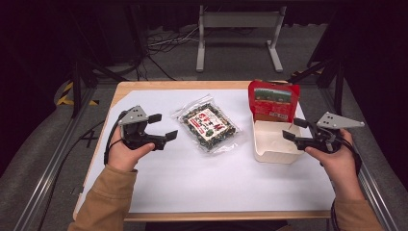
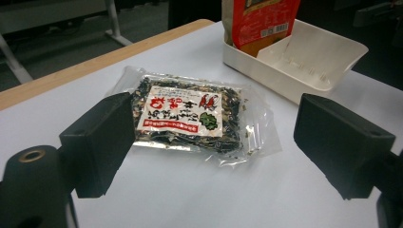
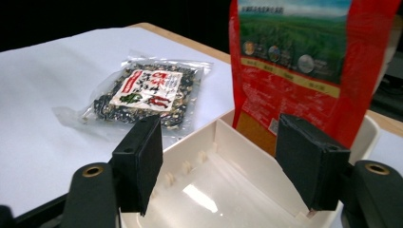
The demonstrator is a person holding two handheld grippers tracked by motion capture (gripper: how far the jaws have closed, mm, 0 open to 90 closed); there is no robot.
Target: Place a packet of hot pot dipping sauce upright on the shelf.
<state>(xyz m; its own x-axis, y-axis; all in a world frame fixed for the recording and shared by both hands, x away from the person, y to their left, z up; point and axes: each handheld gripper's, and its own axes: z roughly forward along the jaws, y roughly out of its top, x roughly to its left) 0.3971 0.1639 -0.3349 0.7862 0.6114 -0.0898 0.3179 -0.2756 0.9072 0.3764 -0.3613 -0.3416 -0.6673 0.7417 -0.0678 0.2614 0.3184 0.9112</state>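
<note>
A clear packet of dark mixed beans (image 1: 208,126) (image 2: 187,118) (image 3: 144,94) with a red-and-white label lies flat on the white sheet mid-table. To its right stands a white plastic tray (image 1: 269,153) (image 2: 328,50) (image 3: 223,190), and a red pouch (image 1: 273,100) (image 2: 262,21) (image 3: 304,61) stands upright in the tray's far end. My left gripper (image 1: 162,127) (image 2: 214,147) hovers open just left of the packet, jaws empty. Over the tray's right rim, my right gripper (image 1: 291,129) (image 3: 228,166) is open with nothing between its jaws.
A white sheet (image 1: 202,183) covers most of the wooden table (image 1: 144,85). Beyond the far edge are a grey metal stand (image 1: 238,29), floor cables and dark frame rails at both sides.
</note>
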